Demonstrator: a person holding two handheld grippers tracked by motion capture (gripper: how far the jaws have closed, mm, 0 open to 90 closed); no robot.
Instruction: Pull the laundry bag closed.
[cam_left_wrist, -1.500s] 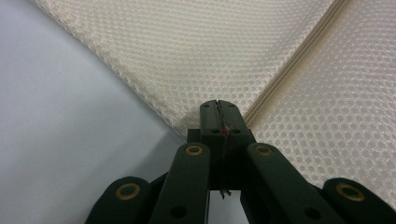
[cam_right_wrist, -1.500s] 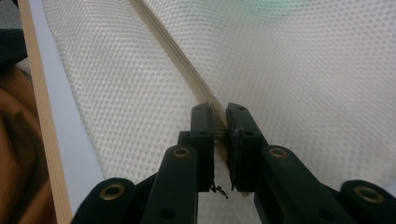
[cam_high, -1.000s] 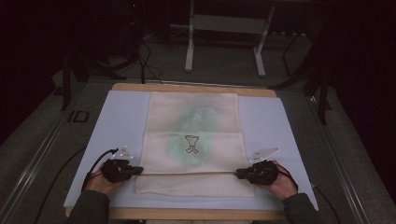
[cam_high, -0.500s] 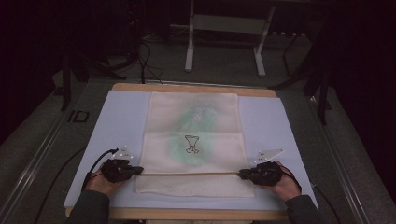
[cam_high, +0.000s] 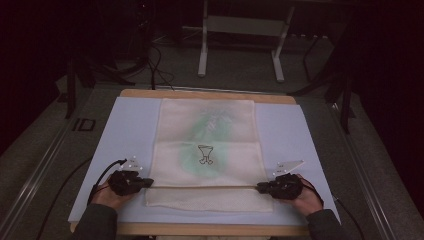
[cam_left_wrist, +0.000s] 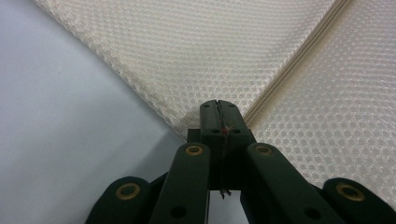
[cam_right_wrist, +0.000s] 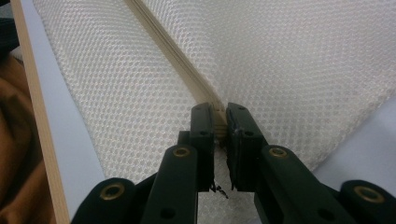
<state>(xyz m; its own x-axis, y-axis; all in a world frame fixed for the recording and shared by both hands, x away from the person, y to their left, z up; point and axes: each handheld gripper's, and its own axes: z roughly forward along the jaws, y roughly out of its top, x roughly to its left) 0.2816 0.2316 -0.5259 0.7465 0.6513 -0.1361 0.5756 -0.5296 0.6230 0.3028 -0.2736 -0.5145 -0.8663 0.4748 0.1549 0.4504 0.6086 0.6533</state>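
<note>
The high view is dim and grainy, its surroundings nearly black, with only the pale worktop (cam_high: 125, 130) lit from above; both gripper views are bright and evenly lit, their mesh sharp, near jaws slightly soft

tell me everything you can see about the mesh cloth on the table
The mesh cloth is cream, with a fine honeycomb weave and a ribbed hem band. It lies flat on a pale blue mat, long side running away from the person. A green patch shows faintly through it, with a small dark outline drawing at the middle. Its near edge is folded back over itself; the left tongs and right tongs pinch that hem at either end, pulled straight between them.
</note>
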